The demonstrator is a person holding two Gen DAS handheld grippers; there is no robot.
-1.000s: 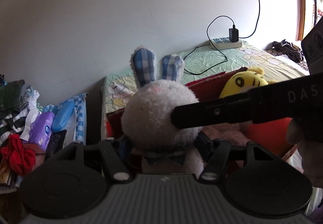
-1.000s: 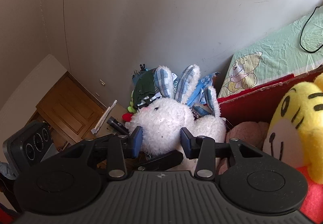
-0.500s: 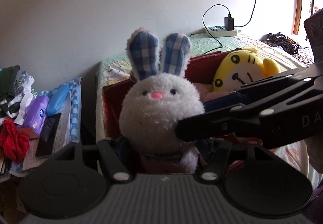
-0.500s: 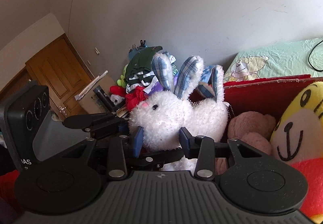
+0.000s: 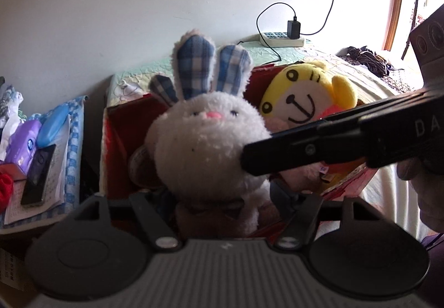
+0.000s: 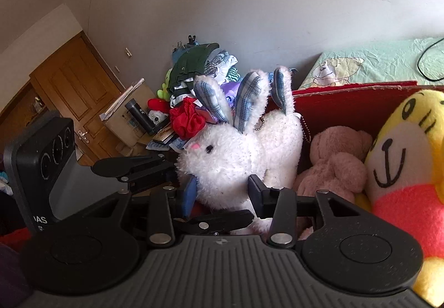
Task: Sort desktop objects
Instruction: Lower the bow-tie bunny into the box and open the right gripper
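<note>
A white bunny plush [image 5: 205, 141] with blue plaid ears hangs in front of an open red box [image 5: 119, 147]. My left gripper [image 5: 222, 197] has its jaws around the bunny's lower body, pads against its sides, and they are opening. In the right wrist view my right gripper [image 6: 223, 191] flanks the bunny [image 6: 236, 152] with both pads pressed into the fur, and its jaws are opening too. One right finger [image 5: 277, 152] lies across the bunny's cheek. A yellow plush [image 5: 302, 97] and a pink plush [image 6: 338, 163] lie in the box [image 6: 347, 105].
On a side table at the left lie a purple tissue pack [image 5: 23, 141], a blue case [image 5: 52, 125] and a black phone [image 5: 38, 169]. A power strip [image 5: 280, 39] with a charger rests on the bed. A red cloth [image 6: 186, 119] and piled clothes sit by the wooden door [image 6: 77, 91].
The bunny has turned: its face now looks at the left camera and shows in profile to the right one. The left gripper has come into the right wrist view.
</note>
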